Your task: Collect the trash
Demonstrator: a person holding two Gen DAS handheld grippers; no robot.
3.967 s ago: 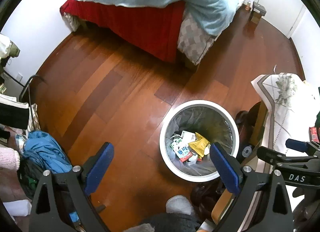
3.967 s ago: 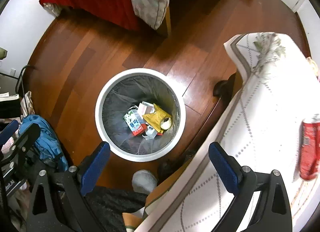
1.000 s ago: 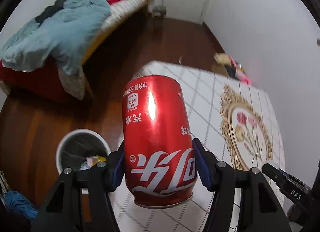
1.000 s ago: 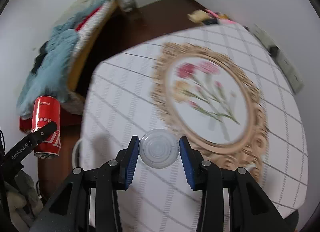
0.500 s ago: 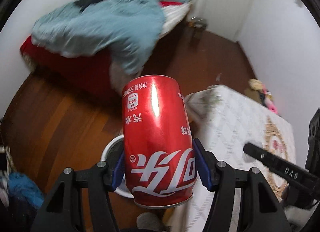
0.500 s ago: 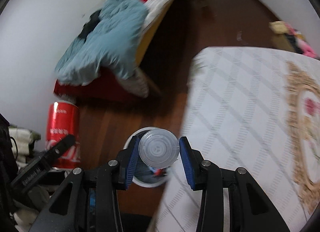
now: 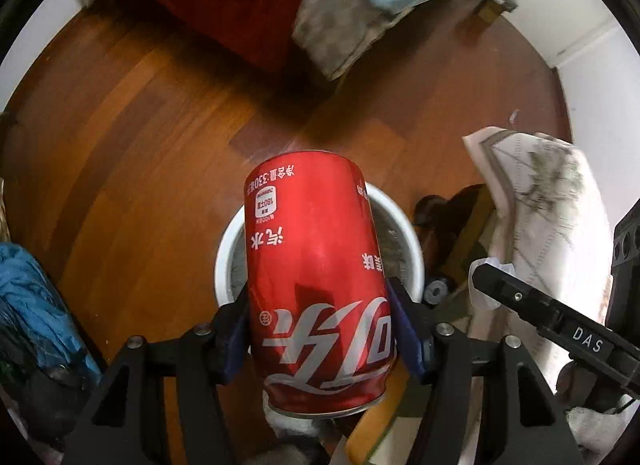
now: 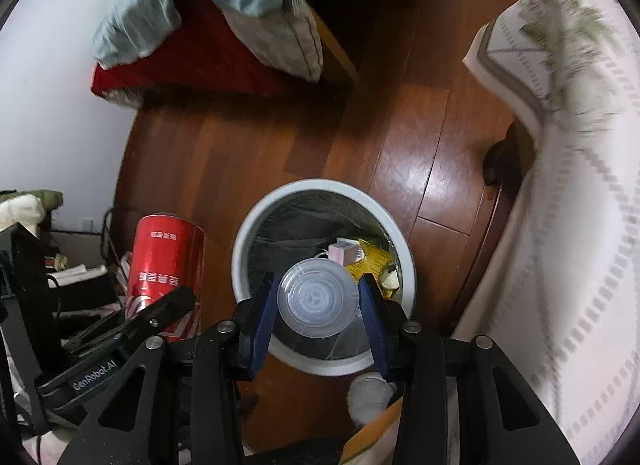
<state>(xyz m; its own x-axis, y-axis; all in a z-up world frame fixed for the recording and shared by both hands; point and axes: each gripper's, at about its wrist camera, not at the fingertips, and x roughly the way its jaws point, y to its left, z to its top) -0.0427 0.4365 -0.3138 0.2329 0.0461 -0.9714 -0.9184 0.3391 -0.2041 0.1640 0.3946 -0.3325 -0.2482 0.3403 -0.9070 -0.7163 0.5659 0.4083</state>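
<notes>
White script runs upside down across the red can (image 7: 316, 285) in the left wrist view: the Coca-Cola logo in Chinese, "汽水" above it, and near the rim what looks like "330" in small blurred print. At four o'clock, "DAS" on the right gripper (image 7: 588, 345) arm. Right wrist view, eight o'clock: "GenRobot.AI" on the left gripper (image 8: 96, 379).

The can (image 7: 316, 281) was glossy red metal with a smooth skin. The cup (image 8: 318, 299) was clear, smooth plastic. The floor (image 7: 132, 137) was polished brown wood that shone. The bin (image 8: 394, 243) had a matt white plastic rim and a thin grey liner. Soft cloth with a printed pattern covered the counter (image 8: 576, 193). The tool pads (image 8: 262, 315) were matt blue.
</notes>
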